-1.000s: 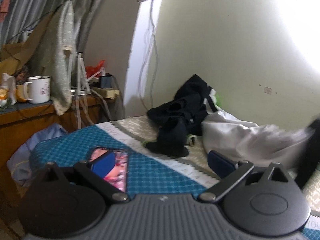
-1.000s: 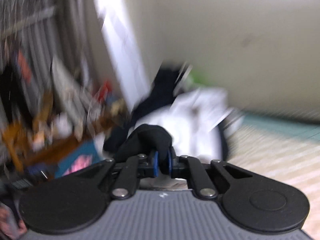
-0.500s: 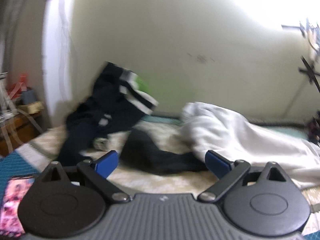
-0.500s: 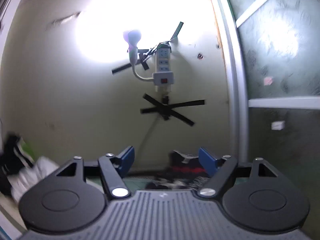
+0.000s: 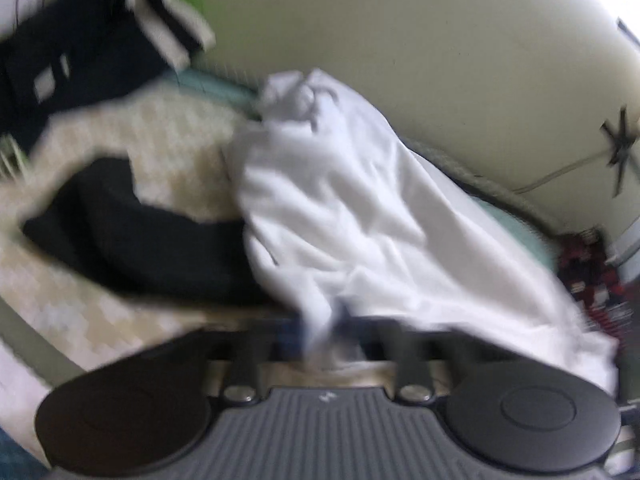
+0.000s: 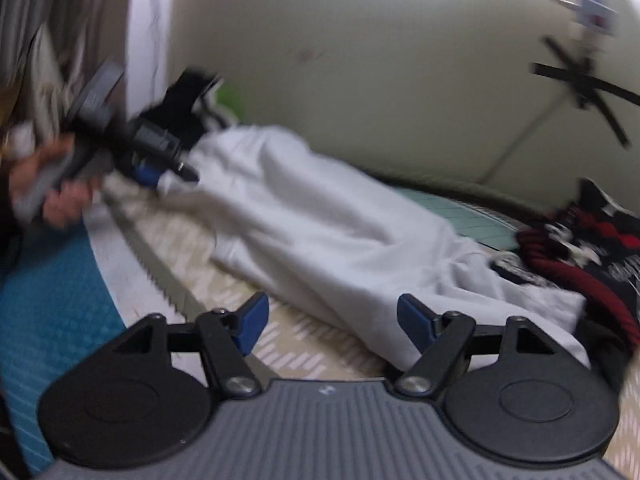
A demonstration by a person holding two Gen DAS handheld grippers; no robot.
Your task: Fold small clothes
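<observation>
A long white garment (image 6: 320, 216) lies stretched across the bed, also in the left wrist view (image 5: 360, 208). My left gripper (image 5: 320, 332) is shut on a near fold of its edge; the view is blurred. In the right wrist view the left gripper (image 6: 160, 164) sits at the garment's far left end. My right gripper (image 6: 332, 320) is open and empty, just in front of the garment's near edge. A black garment (image 5: 132, 240) lies left of the white one.
A dark pile of clothes (image 5: 80, 48) with white and green parts sits against the wall at the back left. A red and black garment (image 6: 580, 248) lies at the right. The bed cover (image 6: 52, 280) is teal and cream. Wall behind.
My left gripper has moved in and shut on the white garment's edge. My right gripper has swung from the wall socket down toward the bed and stays open.
</observation>
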